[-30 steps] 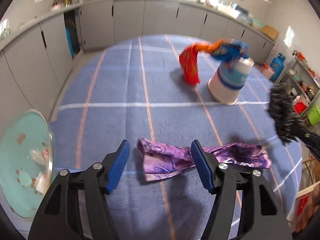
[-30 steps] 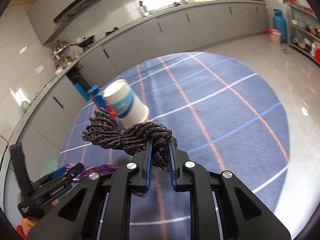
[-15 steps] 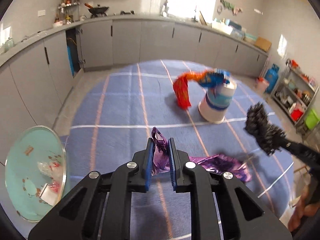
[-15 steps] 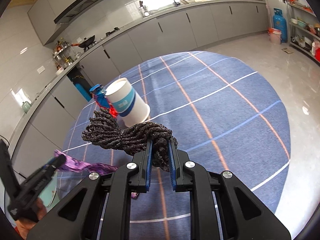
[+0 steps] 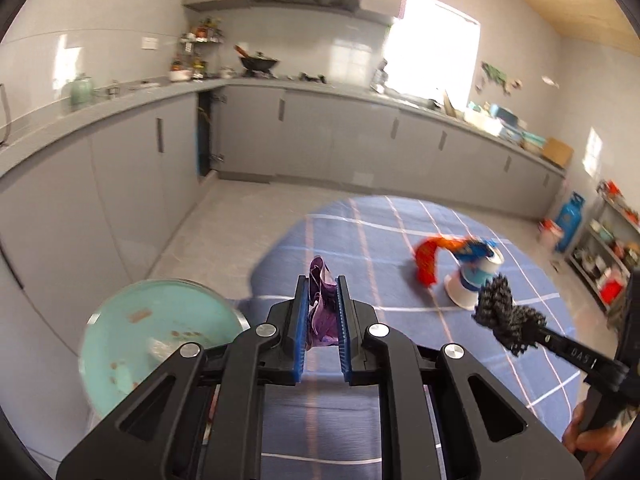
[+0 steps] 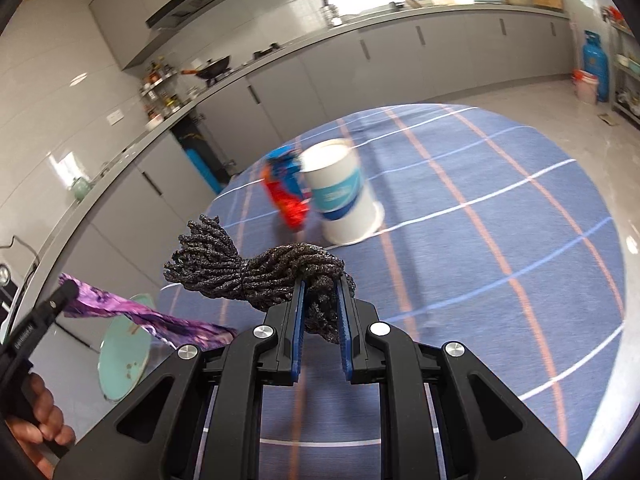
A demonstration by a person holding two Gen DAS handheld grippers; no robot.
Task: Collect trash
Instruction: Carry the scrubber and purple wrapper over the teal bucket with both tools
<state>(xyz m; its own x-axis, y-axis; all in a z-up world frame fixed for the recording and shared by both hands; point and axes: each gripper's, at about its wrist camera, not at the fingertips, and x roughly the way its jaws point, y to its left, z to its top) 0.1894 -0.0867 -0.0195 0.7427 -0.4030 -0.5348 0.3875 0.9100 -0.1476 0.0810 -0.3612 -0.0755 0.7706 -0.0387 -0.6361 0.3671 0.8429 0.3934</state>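
Observation:
My left gripper (image 5: 322,280) is shut on a crumpled purple wrapper (image 5: 320,312) and holds it lifted above the blue checked tablecloth (image 5: 380,240); the wrapper (image 6: 160,322) trails from it in the right wrist view. My right gripper (image 6: 320,286) is shut on a black bundle of rope (image 6: 248,274), also seen at the right of the left wrist view (image 5: 506,320). A red and blue wrapper (image 5: 436,252) lies against an upturned white paper cup (image 5: 474,280) farther on the table. The teal bin (image 5: 156,340) with scraps inside stands low at the left.
Grey kitchen cabinets (image 5: 320,132) and a counter run along the far walls. A blue gas bottle (image 5: 570,220) and a shelf rack (image 5: 612,252) stand at the right. The round table's edge (image 5: 276,248) falls off to grey floor toward the bin.
My left gripper shut on the purple wrapper, lifted it off the table and tilted up, toward the bin side. My right gripper kept hold of the rope bundle.

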